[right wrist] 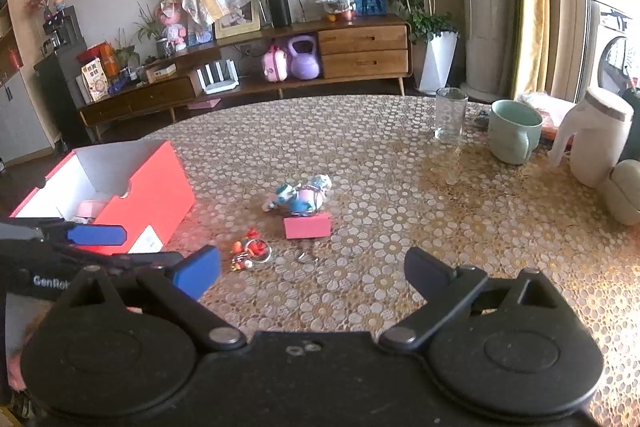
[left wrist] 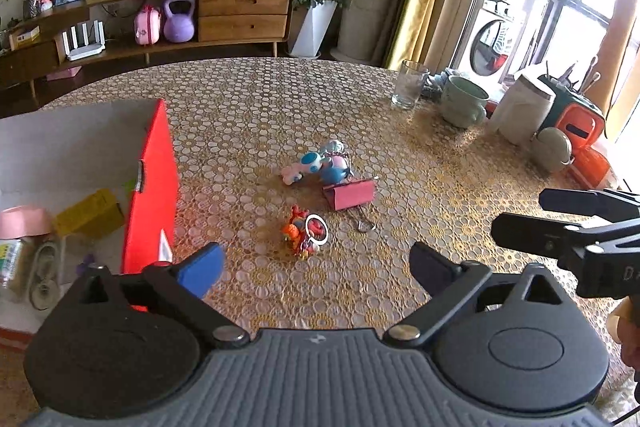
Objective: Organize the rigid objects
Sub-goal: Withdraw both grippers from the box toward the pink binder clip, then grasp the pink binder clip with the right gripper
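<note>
Left gripper (left wrist: 316, 269) wide, empty; right gripper (right wrist: 312, 273) likewise. Orange keychain toy (left wrist: 304, 231) just ahead, pink binder clip (left wrist: 350, 195) beyond. Red box (left wrist: 154, 187) left. Lace-patterned tablecloth (left wrist: 260, 99); wooden sideboard (left wrist: 244, 15) behind.

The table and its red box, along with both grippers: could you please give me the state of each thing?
Red box: open on top, things inside.
Pink binder clip: on the table, outside the box.
Orange keychain: lying loose, ungripped.
Blue-and-pink toy: lying beside the clip.
Glass: upright, looks empty.
Green mug: upright.
Left gripper: jaws open, empty.
Right gripper: jaws open, empty.
</note>
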A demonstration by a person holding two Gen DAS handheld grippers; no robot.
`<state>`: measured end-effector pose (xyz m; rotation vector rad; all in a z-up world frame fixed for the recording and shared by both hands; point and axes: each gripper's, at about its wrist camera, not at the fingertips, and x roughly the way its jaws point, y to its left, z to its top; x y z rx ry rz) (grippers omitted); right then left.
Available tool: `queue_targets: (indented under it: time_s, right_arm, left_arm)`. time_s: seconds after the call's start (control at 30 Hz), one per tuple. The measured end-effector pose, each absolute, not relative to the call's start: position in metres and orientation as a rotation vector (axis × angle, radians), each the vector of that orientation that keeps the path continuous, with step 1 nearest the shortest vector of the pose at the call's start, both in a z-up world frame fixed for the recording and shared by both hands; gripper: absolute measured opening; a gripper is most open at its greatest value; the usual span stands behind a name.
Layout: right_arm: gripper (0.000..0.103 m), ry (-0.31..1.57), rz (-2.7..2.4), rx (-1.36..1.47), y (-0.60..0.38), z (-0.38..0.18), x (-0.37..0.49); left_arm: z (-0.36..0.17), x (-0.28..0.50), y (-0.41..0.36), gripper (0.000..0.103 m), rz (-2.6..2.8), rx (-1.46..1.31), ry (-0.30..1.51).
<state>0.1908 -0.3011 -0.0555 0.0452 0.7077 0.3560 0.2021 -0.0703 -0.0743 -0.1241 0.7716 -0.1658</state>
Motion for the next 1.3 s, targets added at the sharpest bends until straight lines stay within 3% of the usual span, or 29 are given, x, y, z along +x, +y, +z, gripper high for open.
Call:
queue_targets:
  time_s: [0.77,1.3]
  right_arm:
    - [0.098,0.878,0.36,0.067,-0.26,-0.123,0.302]
    - [0.081,0.946,0.342,0.015,-0.236,-0.151,0.327]
  left_arm:
    - [-0.144,0.262,-0.083,0.101,-0.12,-0.081,0.811]
    - [-0.158,0.276,-0.087,0.1,-0.103,-0.015,0.764]
